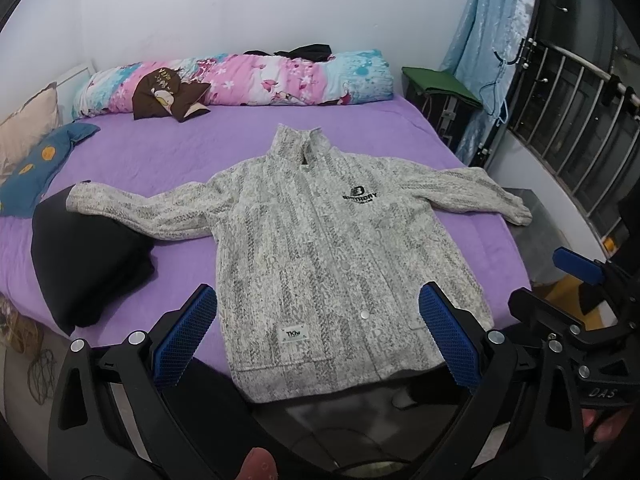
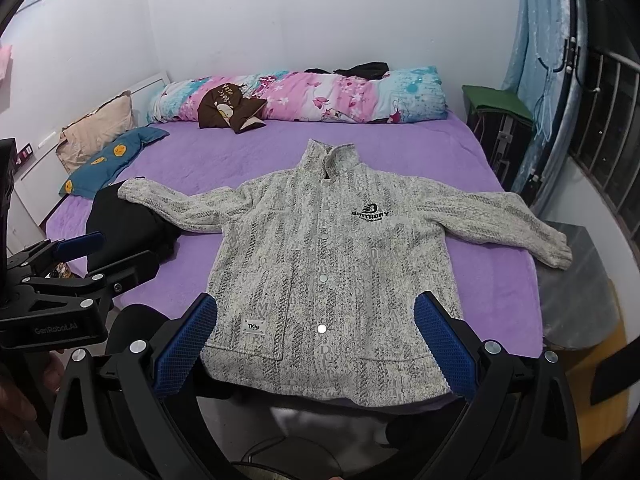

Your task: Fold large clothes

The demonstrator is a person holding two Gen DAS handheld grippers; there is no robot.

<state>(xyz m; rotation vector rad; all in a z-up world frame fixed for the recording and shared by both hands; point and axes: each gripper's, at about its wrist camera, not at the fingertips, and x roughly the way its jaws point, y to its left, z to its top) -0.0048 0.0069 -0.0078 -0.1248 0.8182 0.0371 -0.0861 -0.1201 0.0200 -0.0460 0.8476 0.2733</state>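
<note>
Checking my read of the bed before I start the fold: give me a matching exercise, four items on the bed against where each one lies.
Items:
1. grey jacket
2. black garment
3. floral quilt
4. blue pillow

Places:
A. rolled along the far edge of the bed by the wall
B. spread flat in the middle, front up, sleeves out
C. at the left edge, under the end of the jacket's sleeve
D. far left, beside the beige pillow

Pairs: 1-B, 2-C, 3-A, 4-D
</note>
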